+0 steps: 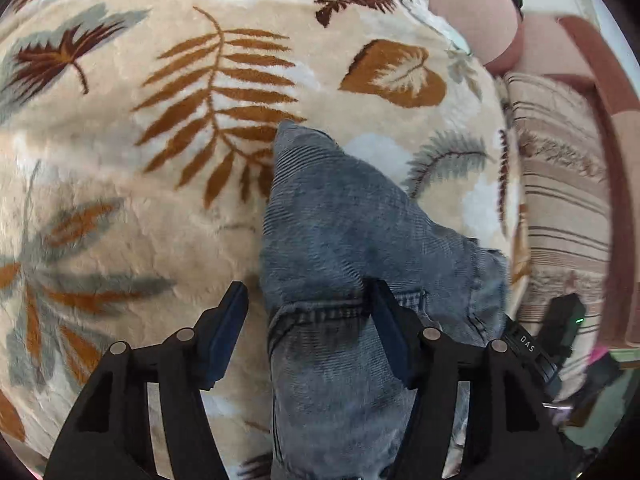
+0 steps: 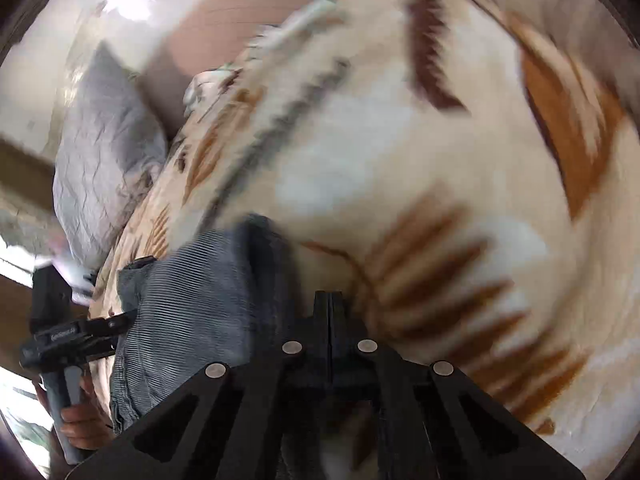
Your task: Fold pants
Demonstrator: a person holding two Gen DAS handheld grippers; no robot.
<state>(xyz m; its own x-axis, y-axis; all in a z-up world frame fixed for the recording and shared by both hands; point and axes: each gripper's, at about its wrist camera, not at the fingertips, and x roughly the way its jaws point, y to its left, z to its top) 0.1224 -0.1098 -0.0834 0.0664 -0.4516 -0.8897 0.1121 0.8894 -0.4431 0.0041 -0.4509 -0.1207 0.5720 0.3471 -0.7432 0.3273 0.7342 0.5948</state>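
Note:
Grey-blue corduroy pants [image 1: 344,232] lie folded in a long band on a beige blanket with a leaf print [image 1: 160,208]. My left gripper [image 1: 308,312] is open, its two fingers straddling the pants' waistband, close above the fabric. In the right wrist view, which is blurred, the pants [image 2: 192,304] lie at lower left. My right gripper [image 2: 329,312] has its fingers pressed together; a dark bit of fabric sits beside them, and I cannot tell if any cloth is pinched. The left gripper [image 2: 80,332] and the hand holding it show at far left.
A striped beige cover [image 1: 560,184] lies along the blanket's right edge, with a brown bed frame [image 1: 600,80] beyond it. A grey pillow [image 2: 104,152] rests at the head of the bed near a pink headboard [image 2: 240,12].

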